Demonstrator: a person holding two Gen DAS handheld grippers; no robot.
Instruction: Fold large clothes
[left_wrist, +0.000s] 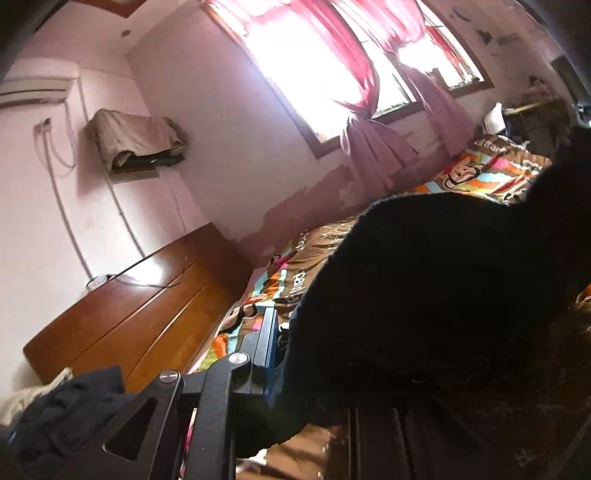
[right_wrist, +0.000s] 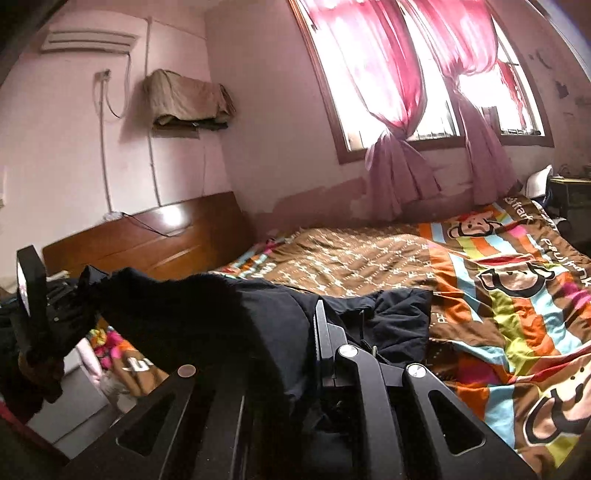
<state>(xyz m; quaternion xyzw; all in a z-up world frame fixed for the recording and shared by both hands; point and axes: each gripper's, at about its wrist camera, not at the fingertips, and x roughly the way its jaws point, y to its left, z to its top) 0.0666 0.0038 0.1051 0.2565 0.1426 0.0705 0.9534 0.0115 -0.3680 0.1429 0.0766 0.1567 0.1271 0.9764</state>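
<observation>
A large black garment is held up over the bed between both grippers. My right gripper is shut on its edge; one finger shows, the other is hidden under cloth. My left gripper shows at the left of the right wrist view, shut on the other end of the garment. In the left wrist view the garment fills the right half and drapes over the left gripper, whose left finger shows. Part of the garment rests crumpled on the bed.
The bed has a bright cartoon-monkey blanket and a wooden headboard. Dark clothes lie near the headboard. Pink walls and a window with red curtains stand behind the bed. A dark cabinet is at the far right.
</observation>
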